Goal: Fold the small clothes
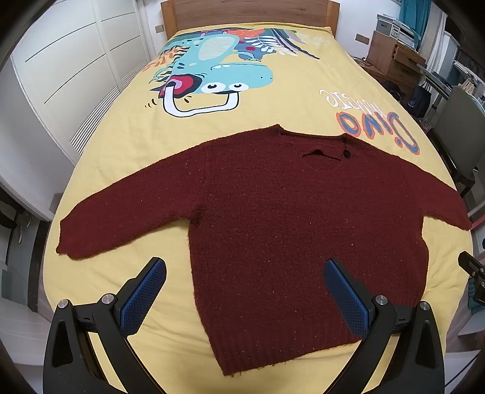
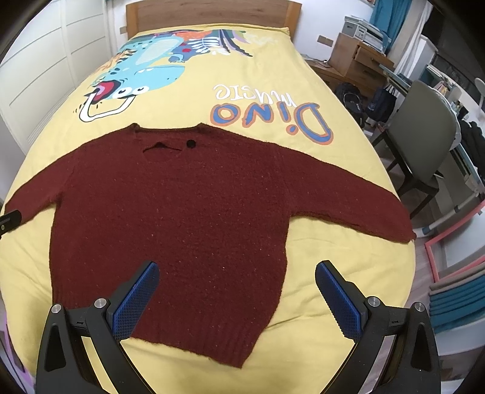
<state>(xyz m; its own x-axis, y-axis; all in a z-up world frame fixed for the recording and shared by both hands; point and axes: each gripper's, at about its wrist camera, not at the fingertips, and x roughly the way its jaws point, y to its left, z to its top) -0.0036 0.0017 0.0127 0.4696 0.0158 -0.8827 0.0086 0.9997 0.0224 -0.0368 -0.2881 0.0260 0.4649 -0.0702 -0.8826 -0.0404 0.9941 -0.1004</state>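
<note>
The left tongs [image 1: 245, 298] stand wide apart and hold nothing; the right tongs [image 2: 238, 300] are just as wide and hold nothing. Only the blue pads [image 1: 144, 295] and black finger mounts show; the hands behind them are out of view. A black part at the right edge of the left view is too cut off to identify. Both tongs hover level above the bed [image 1: 303, 100], pointing toward the headboard [image 1: 245, 12]. The dark red sweater [image 1: 272, 218] lies flat on the yellow bedspread just ahead of both tongs, sleeves spread, hem nearest them. In the left view its hem passes between the pads and behind the right one; in the right view it lies between the pads and behind the left one [image 2: 136, 303].
</note>
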